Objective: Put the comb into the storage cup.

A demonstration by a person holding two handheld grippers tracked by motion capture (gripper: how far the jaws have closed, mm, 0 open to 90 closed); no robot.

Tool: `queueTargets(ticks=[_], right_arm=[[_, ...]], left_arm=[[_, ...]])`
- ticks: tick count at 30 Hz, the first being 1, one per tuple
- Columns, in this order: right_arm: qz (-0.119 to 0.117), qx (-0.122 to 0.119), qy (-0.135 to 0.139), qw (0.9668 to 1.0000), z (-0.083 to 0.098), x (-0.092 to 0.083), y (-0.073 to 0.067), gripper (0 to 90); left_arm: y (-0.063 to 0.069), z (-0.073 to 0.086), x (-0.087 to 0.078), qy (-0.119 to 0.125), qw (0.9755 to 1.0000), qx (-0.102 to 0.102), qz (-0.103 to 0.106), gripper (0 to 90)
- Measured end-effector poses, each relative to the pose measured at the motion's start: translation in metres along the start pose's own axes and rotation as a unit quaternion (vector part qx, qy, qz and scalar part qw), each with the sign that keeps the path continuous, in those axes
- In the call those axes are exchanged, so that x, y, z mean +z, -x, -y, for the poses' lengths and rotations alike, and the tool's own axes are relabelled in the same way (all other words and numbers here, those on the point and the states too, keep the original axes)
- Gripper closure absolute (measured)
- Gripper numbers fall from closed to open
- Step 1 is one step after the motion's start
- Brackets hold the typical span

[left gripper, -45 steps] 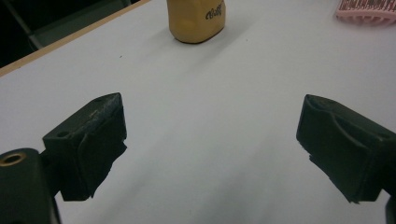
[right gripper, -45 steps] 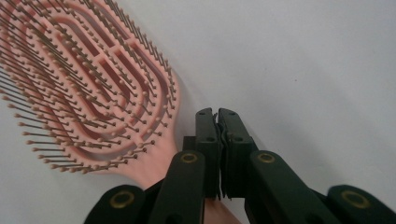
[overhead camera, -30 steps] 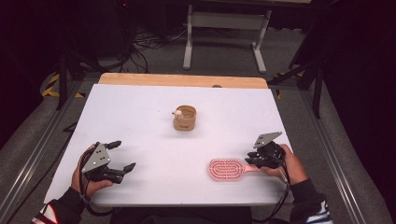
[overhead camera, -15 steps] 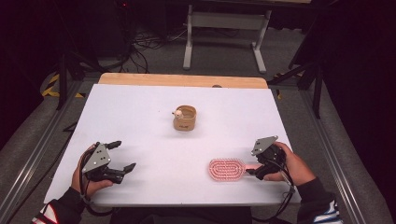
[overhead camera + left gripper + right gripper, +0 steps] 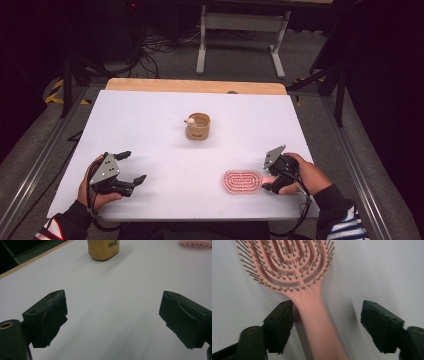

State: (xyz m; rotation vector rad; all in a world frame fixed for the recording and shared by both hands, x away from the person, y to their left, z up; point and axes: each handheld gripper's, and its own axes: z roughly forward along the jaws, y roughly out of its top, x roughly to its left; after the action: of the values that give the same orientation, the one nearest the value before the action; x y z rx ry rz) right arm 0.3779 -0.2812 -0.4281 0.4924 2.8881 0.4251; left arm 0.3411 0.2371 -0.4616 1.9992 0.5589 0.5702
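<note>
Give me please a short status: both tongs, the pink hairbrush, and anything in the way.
Right tongs open, jaws just opened, brush handle between them, not clamped. Left tongs open, nothing between them. Pink hairbrush flat on the white table, bristles up. Tan cup stands apart, no obstruction.

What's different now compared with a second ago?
The right gripper has just been opening its jaws, letting go of the pink hairbrush; its handle now lies loose between them, nearer one jaw. The hand drew slightly nearer the person. The brush, the small tan cup and the open left gripper stayed as they were.
</note>
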Motion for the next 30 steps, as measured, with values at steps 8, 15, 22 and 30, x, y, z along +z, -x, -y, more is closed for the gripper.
queueTargets(ticks=[8,15,22,30], right_arm=[[-0.05,-0.014,0.002,0.9987,-0.0021,0.0,0.0035,52.7],[-0.053,-0.039,0.006,0.9978,-0.0053,-0.0007,0.0001,67.8],[-0.033,-0.052,0.044,0.9971,-0.0027,-0.0001,-0.0031,69.7],[-0.007,-0.047,0.101,0.9938,-0.0028,-0.0021,-0.0043,69.8]], left_arm=[[0.0002,-0.0004,0.001,-0.001,1.0,0.002,0.002,9.1],[0.001,-0.0006,0.0021,-0.002,1.0,0.003,0.005,9.1],[0.0005,-0.0004,0.0018,-0.003,1.0,0.003,0.005,9.1],[0.0009,-0.0007,0.0018,-0.003,1.0,0.003,0.004,9.1]])
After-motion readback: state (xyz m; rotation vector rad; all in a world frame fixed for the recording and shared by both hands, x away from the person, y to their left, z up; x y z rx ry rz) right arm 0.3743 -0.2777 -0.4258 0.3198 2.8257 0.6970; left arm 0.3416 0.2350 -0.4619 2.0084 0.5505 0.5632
